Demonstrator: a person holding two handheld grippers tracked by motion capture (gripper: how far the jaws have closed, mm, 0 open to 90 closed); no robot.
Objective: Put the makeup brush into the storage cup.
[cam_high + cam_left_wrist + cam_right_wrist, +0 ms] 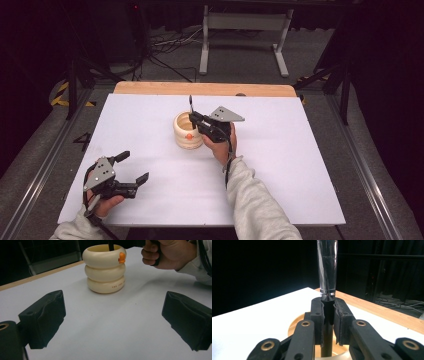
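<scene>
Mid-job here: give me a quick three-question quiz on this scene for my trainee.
1. True or false: the right gripper is shut on the black pen.
2. Where does the pen's lower end go? A) into the cream holder B) flat on the table C) between the left gripper's jaws
3. What state is the left gripper in, and is anything between its jaws?

Key
1. True: its jaws clamp the pen, which stands upright.
2. A: the lower end drops into the holder's open top.
3. Open, with nothing between them; it sits over bare table, apart from the holder.
</scene>
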